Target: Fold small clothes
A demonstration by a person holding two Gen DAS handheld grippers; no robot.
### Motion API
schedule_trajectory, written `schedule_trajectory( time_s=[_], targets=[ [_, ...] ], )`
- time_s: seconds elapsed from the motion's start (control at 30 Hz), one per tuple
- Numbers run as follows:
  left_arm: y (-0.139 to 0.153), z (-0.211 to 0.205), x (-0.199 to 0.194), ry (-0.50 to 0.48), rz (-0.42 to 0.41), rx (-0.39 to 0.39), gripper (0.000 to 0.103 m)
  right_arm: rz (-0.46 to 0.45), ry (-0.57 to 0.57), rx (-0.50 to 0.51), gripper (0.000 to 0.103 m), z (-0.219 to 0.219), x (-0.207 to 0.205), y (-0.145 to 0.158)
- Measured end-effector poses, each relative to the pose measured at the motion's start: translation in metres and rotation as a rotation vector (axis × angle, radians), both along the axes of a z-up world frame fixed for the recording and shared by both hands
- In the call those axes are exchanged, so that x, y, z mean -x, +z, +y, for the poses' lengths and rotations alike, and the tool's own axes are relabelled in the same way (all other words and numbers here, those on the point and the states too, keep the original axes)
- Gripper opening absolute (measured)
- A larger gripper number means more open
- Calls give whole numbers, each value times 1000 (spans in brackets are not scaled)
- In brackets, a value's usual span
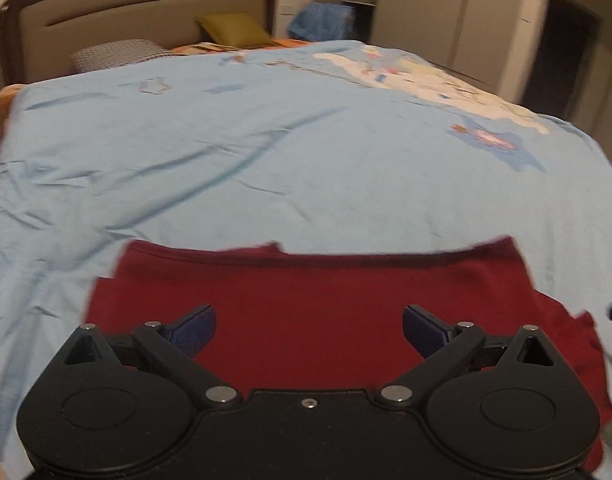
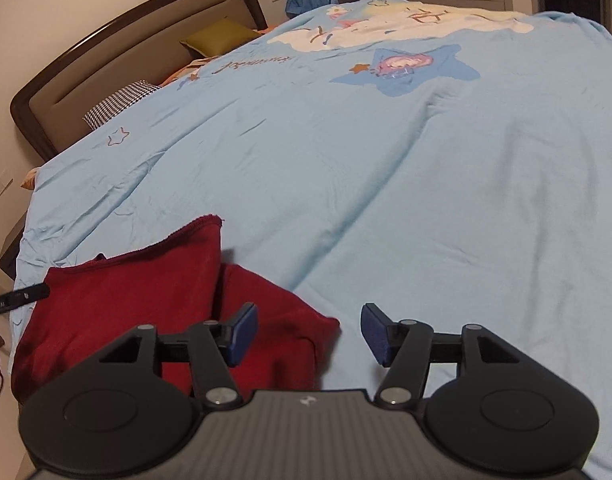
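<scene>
On quilt (image 2: 345, 152): unreadable cursive lettering (image 2: 252, 65)

- Dark cursive lettering is printed on the light blue bedcover (image 2: 345, 184), toward its headboard edge; it is seen upside down and cannot be made out.
- White print ending in "AI" is seen on a black bar (image 2: 20, 298) at the left edge of the right wrist view; the rest is cut off.

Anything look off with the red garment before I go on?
Somewhat. The red garment isn't flat: in the right wrist view one corner flap stands up and a lump bulges beside it. Both the left gripper and right gripper are open, holding nothing.
</scene>
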State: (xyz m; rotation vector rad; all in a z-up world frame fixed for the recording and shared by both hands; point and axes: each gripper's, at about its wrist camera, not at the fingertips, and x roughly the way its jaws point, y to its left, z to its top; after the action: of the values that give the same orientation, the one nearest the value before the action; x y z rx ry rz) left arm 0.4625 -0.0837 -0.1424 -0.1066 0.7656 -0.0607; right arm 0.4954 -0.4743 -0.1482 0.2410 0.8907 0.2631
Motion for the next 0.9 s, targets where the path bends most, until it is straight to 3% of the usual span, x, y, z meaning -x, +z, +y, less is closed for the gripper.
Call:
schedule_trajectory(
  time_s=[0.13,0.3,0.33,0.4,0.5,0.57,0.73,0.9],
  targets=[
    [-17,-69,12,-209,23,59,100,59,-47,-66,58,-11,-4,-17],
    [-39,-128,19,-364,74,66,99,116,-129,-205,55,-20,-18,-45],
    [-43,-137,19,-393,93,56,99,127,-142,-242,52,-21,-21,-51],
    [-54,-159,22,-453,128,-12,99,137,-155,-292,23,-23,-26,-56],
    [-65,-178,28,-497,137,-127,100,102,-132,-330,16,-24,-28,-52],
    [-69,-181,28,-504,140,-149,102,100,-133,-338,16,-27,-29,-51],
    [-54,-165,26,-484,158,-77,100,121,-104,-235,20,-21,-32,-56],
    [-31,-123,35,-331,143,12,101,66,-97,-153,56,-11,-22,-35]
  ],
)
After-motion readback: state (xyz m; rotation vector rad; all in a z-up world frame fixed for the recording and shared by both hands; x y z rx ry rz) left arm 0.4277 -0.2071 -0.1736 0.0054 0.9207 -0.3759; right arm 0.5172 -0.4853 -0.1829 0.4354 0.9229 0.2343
